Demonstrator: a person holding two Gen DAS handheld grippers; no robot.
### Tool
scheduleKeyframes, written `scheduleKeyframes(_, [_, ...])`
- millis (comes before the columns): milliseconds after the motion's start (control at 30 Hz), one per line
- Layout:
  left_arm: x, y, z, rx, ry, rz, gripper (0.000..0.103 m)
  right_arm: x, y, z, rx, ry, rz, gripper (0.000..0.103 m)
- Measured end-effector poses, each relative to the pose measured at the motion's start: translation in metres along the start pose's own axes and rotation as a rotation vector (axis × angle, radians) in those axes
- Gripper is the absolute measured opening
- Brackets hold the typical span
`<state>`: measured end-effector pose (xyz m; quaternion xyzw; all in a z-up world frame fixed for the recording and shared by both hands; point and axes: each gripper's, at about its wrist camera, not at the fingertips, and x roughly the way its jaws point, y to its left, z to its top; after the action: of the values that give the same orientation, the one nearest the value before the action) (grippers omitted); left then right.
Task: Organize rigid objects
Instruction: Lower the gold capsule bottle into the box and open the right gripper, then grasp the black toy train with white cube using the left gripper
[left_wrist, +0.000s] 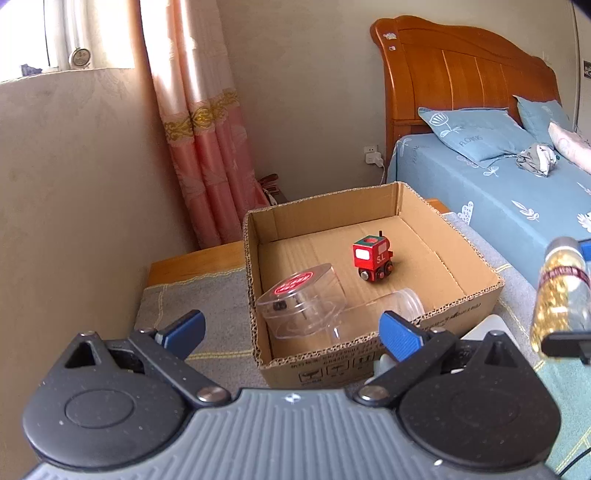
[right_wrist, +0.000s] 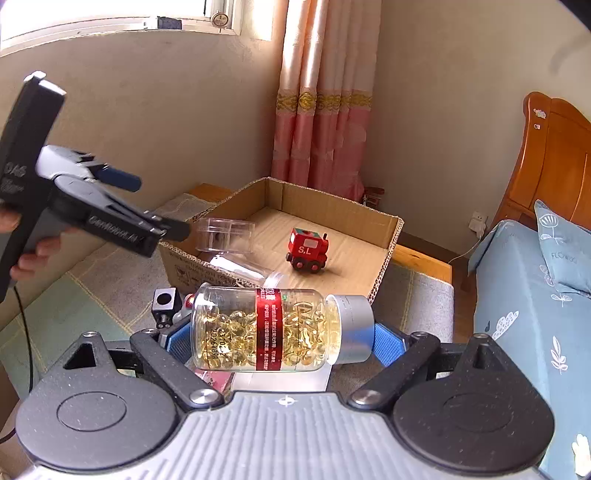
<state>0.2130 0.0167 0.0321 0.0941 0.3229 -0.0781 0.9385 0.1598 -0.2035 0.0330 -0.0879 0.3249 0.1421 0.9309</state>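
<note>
Right gripper (right_wrist: 279, 338) clamped on capsule bottle (right_wrist: 266, 328), long axis crosswise, silver cap toward right finger; left gripper (left_wrist: 291, 328) jaws wide apart, empty, over cardboard box (left_wrist: 480, 291)

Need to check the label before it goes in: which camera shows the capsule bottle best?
The right wrist view: the capsule bottle lies sideways between the right gripper pads, label and cap plain. The left wrist view catches only part of it at the right edge.

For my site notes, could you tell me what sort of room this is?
Most likely a home bedroom: a made bed with a wooden headboard, blue pillows, and pink curtains by a window.
</note>
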Motion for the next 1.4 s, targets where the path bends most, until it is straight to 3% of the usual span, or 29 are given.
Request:
scheduleKeyframes(267, [-0.025, 0.008, -0.034, -0.103, -0.034, 0.043, 0.102, 0.035, -0.018, 0.035, -0.012, 0.039, -0.017, 0.096])
scheduleKeyframes(500, [-0.021, 0.012, -0.055, -0.138, 0.016, 0.049, 0.102, 0.075, -0.025, 0.059, -0.03, 0.091, -0.04, 0.096])
scheduleKeyframes(733, [-0.025, 0.02, -0.063, -0.161, 0.008, 0.055, 0.102, 0.106, -0.032, 0.07, -0.016, 0.133, -0.065, 0.099])
scheduleKeyframes(767, [-0.026, 0.02, -0.063, -0.164, 0.005, 0.055, 0.102, 0.106, -0.032, 0.07, -0.012, 0.132, -0.075, 0.103])
scheduleKeyframes(1400, [-0.03, 0.023, -0.069, -0.163, 0.039, 0.097, 0.102, 0.057, -0.013, 0.03, 0.125, 0.112, -0.048, 0.103])
